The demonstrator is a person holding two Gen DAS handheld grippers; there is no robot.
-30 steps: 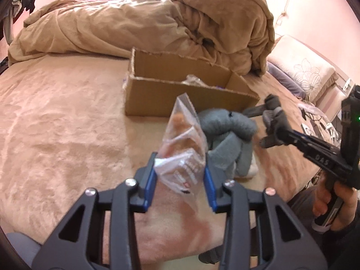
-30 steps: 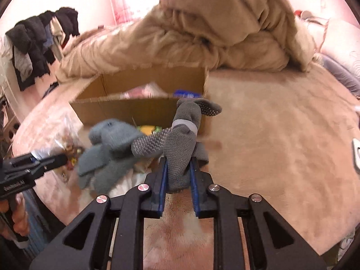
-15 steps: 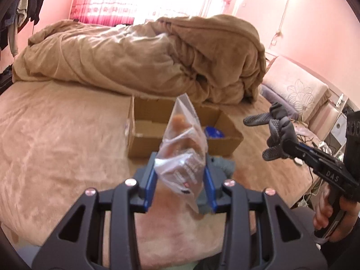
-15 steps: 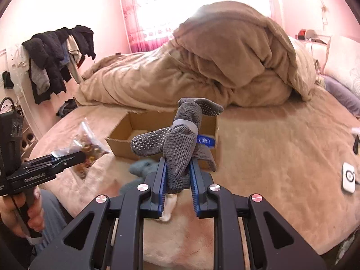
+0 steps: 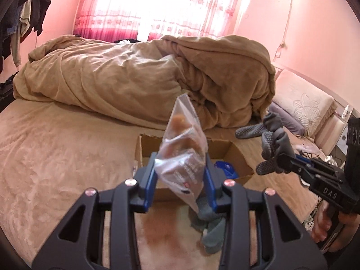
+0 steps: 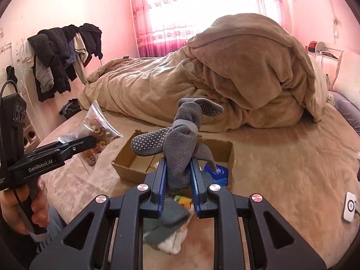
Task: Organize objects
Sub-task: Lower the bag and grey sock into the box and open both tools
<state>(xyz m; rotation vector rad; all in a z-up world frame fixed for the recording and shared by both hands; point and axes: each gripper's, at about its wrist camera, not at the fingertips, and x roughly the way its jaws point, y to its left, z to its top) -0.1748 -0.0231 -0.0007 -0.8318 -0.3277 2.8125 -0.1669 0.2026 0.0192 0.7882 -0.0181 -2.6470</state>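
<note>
Left gripper (image 5: 180,181) pinching a clear snack bag (image 5: 183,155), right gripper (image 6: 178,180) clamping grippy grey socks (image 6: 180,139), both above the cardboard box (image 6: 230,155). Slick plastic likely to slip; dangling sock toes apt to snag the rim.

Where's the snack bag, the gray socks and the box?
snack bag (image 5: 183,157), left wrist view, middle of the clear plastic.
gray socks (image 6: 180,144), right wrist view, bunched middle.
cardboard box (image 6: 126,168), right wrist view, front wall.

Daylight is glaring through the blown-out pink-curtained window (image 5: 157,6), tinting everything rosy; fisheye distortion is bending and darkening the edges.
</note>
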